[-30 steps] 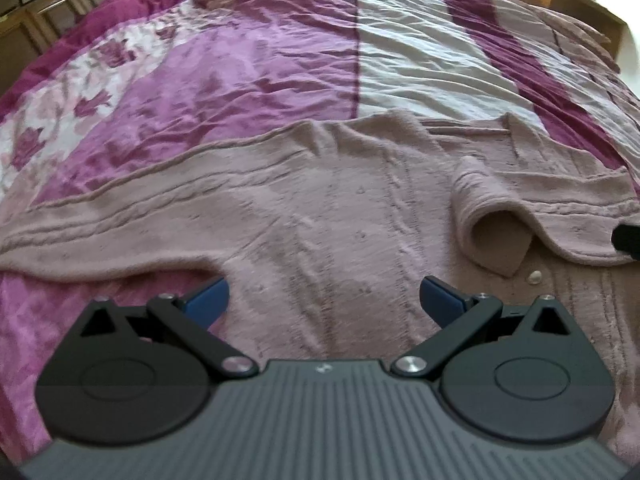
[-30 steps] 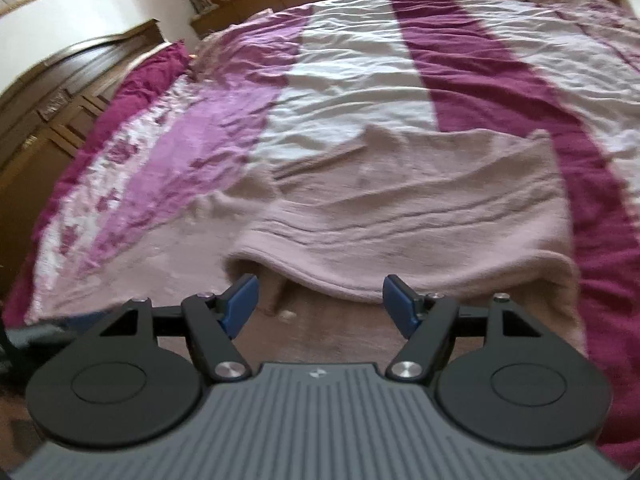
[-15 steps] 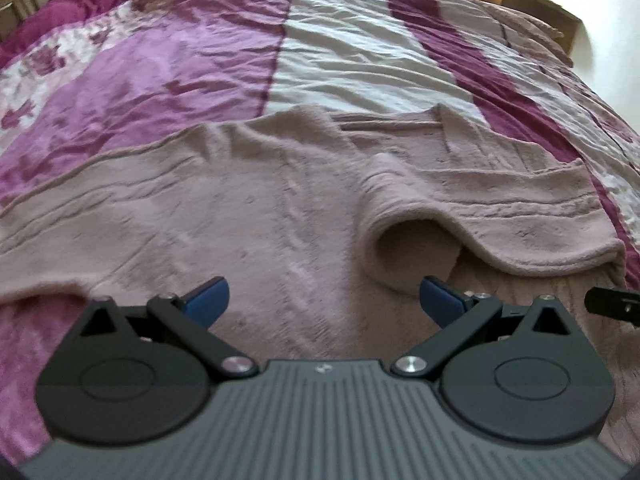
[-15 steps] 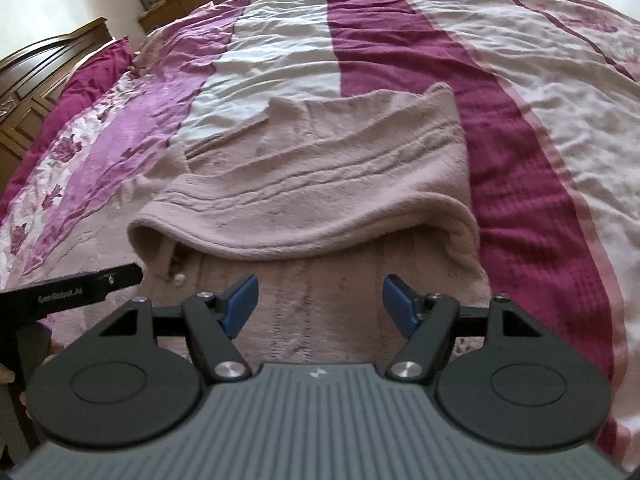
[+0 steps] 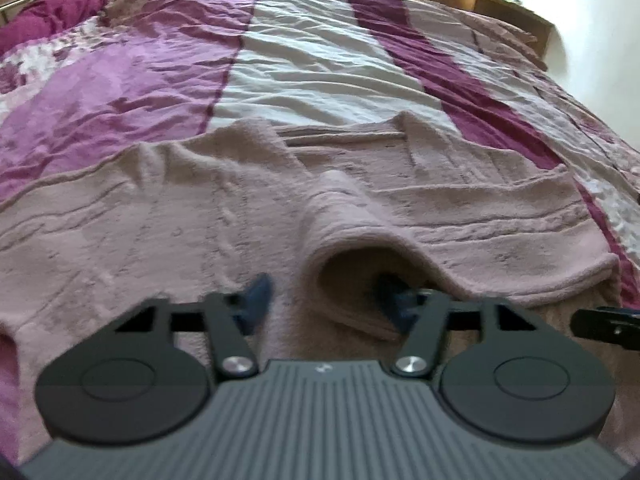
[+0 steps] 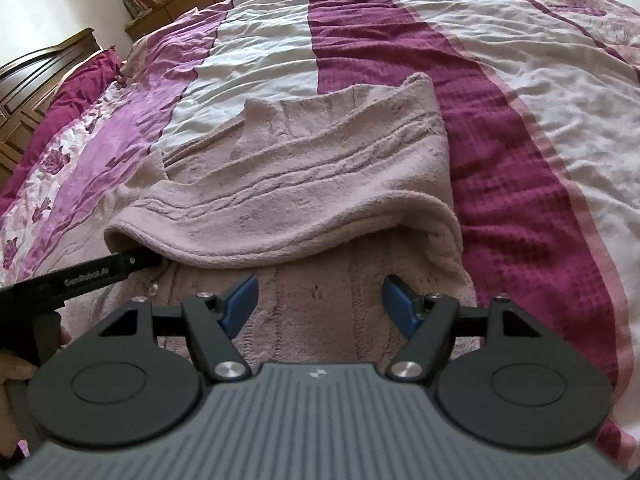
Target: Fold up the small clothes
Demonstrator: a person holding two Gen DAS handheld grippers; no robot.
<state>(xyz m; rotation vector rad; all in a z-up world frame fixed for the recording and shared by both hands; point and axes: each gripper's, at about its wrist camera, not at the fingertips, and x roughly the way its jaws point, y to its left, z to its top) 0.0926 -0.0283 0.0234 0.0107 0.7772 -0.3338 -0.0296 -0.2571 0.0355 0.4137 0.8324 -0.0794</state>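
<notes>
Closing in from the left view, the left claw (image 5: 326, 304) has narrowed its spread fingers around the folded flap's looped edge, one finger now inside it, on the pink sweater (image 5: 168, 216) lying on the bed (image 5: 320, 56); a grab looks imminent. From the right view, the right claw (image 6: 318, 302) hovers low, spread, empty, having crept nearer the flap (image 6: 304, 204).

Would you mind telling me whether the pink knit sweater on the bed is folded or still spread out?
Partly folded: the sweater's right side lies doubled over its body, while the left sleeve lies spread flat.
</notes>
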